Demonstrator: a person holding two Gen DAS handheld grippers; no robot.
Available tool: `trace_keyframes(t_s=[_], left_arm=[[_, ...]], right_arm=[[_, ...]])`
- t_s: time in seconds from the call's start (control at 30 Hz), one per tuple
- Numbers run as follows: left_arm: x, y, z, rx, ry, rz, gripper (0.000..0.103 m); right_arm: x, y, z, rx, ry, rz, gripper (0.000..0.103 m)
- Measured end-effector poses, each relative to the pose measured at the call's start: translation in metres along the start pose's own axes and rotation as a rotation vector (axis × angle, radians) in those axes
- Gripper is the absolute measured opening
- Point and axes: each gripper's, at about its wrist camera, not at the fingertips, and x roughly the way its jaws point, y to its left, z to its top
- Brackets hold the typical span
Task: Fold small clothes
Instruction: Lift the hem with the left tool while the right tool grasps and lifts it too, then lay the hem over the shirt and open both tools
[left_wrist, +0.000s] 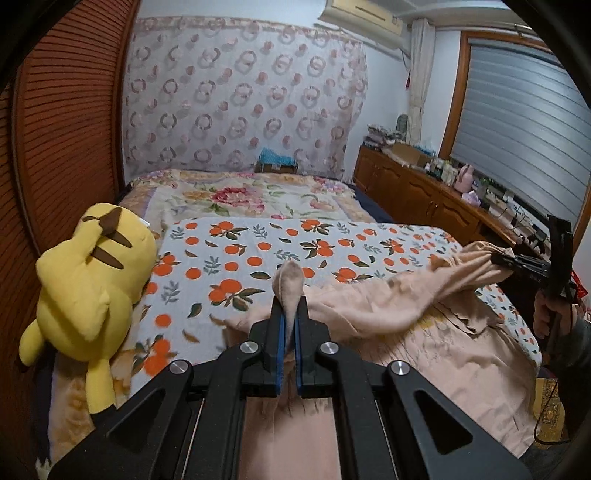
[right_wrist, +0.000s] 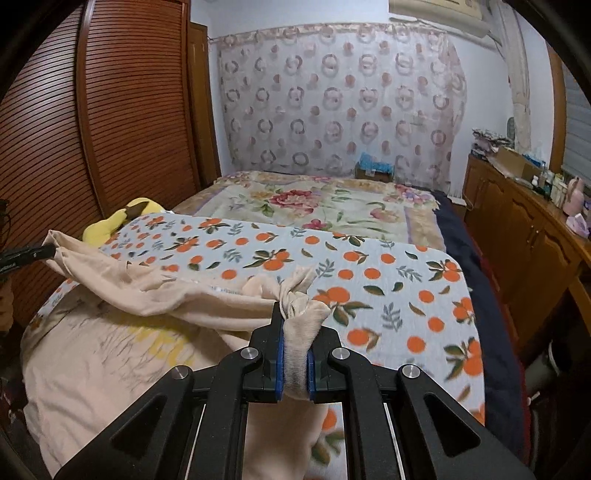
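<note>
With both claws pinching the garment (left_wrist: 388, 306), left claw (left_wrist: 290, 321) and right claw (right_wrist: 295, 332), I judge it light, limp; corner grips suit.

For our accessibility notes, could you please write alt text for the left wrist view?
The left gripper pinches a beige garment above an orange-print blanket, while the right gripper holds its far end; a yellow plush toy lies left.
</note>
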Motion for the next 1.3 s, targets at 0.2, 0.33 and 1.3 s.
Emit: trace_keyframes(t_s=[0.2, 0.33, 1.3], left_arm=[[-0.055, -0.002, -0.027, 0.005, -0.038, 0.001, 0.005], [-0.077, 0.005, -0.046, -0.024, -0.026, 0.013, 0.005], [-0.047, 0.012, -0.077, 0.017, 0.117, 0.054, 0.086]], right_arm=[[-0.052, 0.006, -0.029, -0.004, -0.013, 0.026, 0.009], [-0.077, 0.009, -0.048, -0.018, 0.025, 0.039, 0.009], [-0.102, 0.018, -0.075, -0.041, 0.141, 0.062, 0.050]])
